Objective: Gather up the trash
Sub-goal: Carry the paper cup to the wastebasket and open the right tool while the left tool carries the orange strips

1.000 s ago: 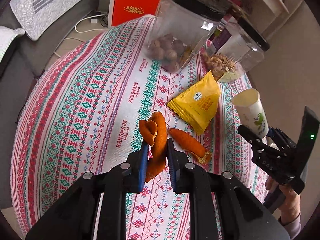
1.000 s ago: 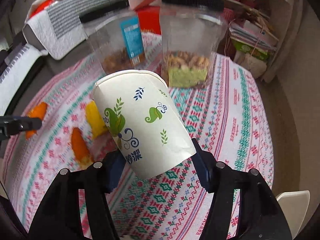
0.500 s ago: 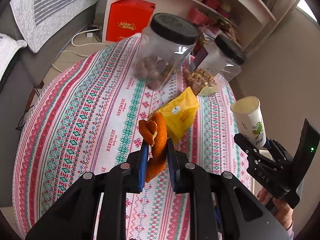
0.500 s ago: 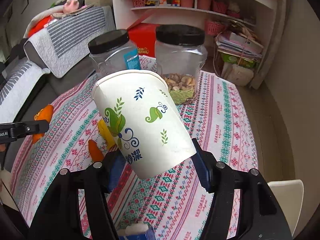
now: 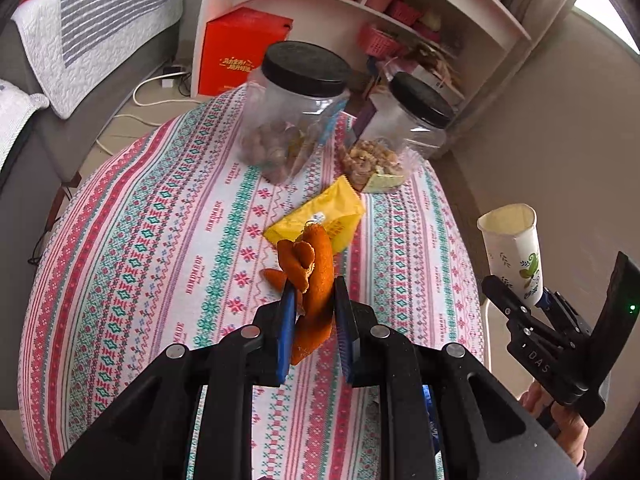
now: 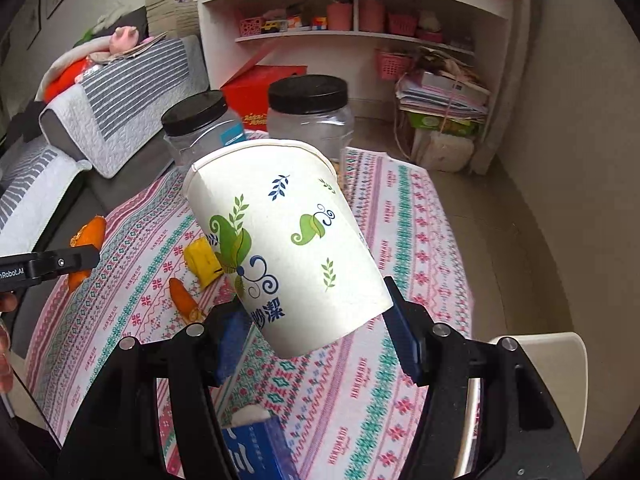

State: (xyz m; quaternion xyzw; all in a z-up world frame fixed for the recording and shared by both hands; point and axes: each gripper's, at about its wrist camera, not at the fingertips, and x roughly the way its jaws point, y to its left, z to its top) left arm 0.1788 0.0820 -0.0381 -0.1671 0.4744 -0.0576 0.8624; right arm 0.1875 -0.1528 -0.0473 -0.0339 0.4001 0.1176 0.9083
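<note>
In a living room with white shelves, above the patterned worktop, the left claw clamps orange peel and the right claw a paper cup, both lifted clear mid-collection; next, seemingly, peel goes into cup.

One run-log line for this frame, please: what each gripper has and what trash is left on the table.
left gripper: shut on orange peel strip | right gripper: shut on white leaf-print paper cup | left on patterned tablecloth: yellow snack wrapper, small orange peel piece
</note>
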